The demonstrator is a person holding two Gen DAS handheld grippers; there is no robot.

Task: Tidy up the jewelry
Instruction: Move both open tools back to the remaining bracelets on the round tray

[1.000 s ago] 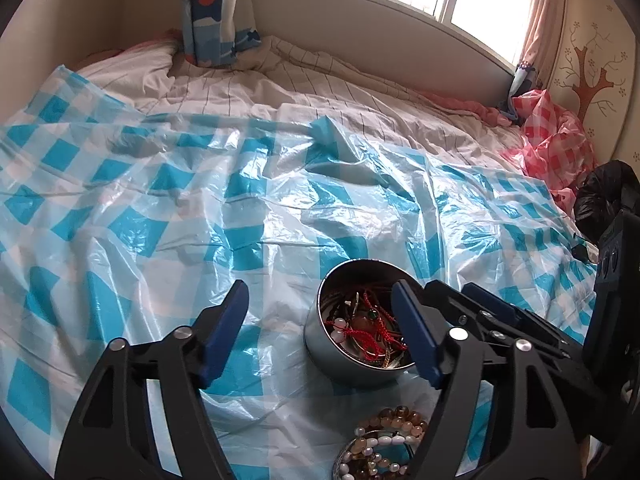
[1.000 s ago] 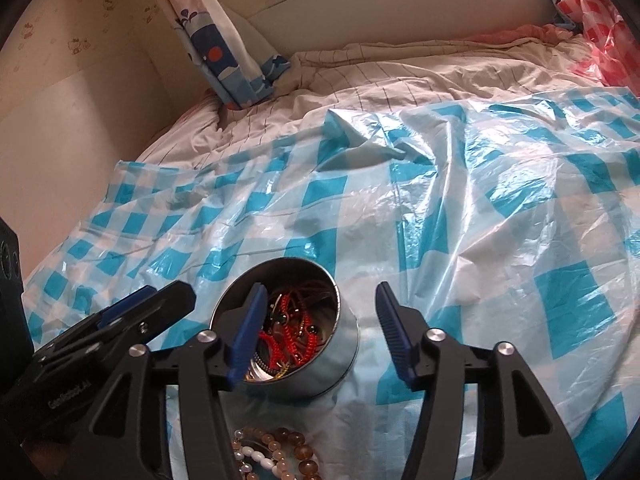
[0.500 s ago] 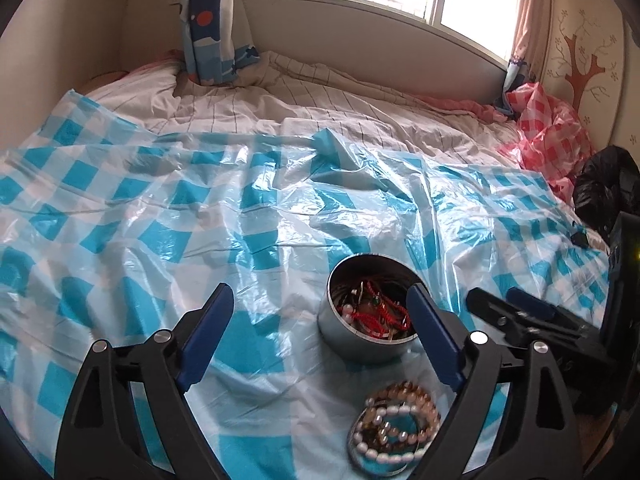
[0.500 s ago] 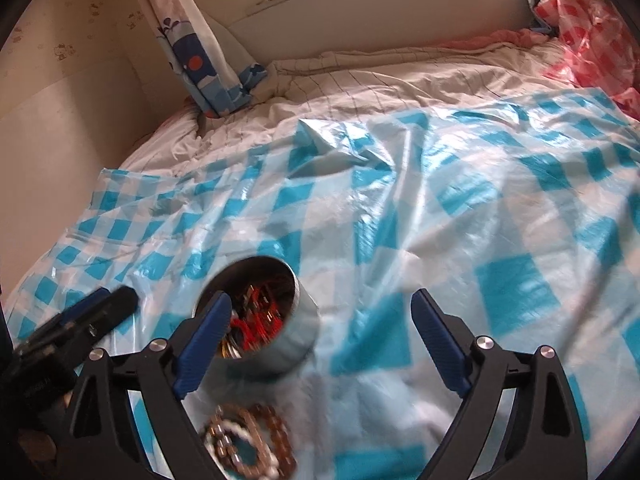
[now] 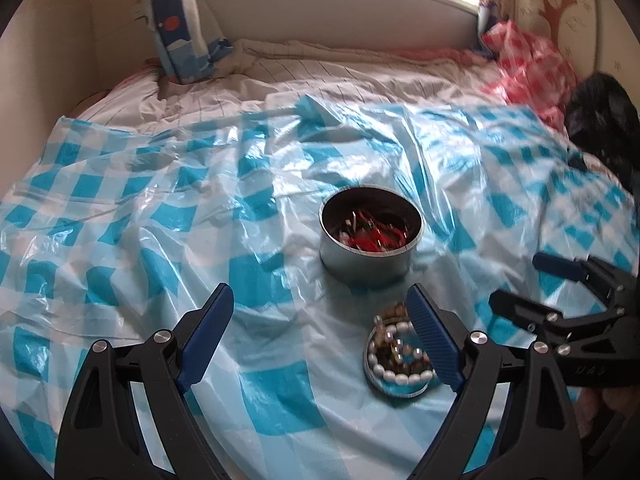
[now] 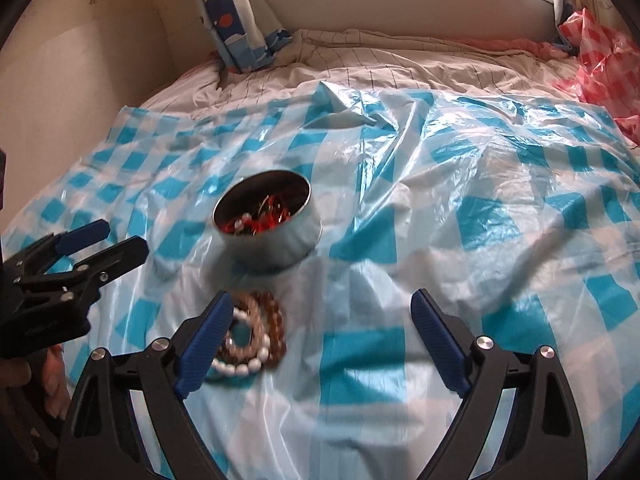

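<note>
Both grippers drawn back from the round tin (image 5: 370, 240) since the earlier frames. Left gripper (image 5: 320, 332) jaws wide apart, nothing between them. Right gripper (image 6: 320, 338) likewise spread, empty. Tin upright on blue-checked plastic sheet (image 5: 160, 220), red cords and beads inside. Beaded bracelets (image 6: 252, 336) on sheet just beside tin, partly behind one blue pad in each view.
</note>
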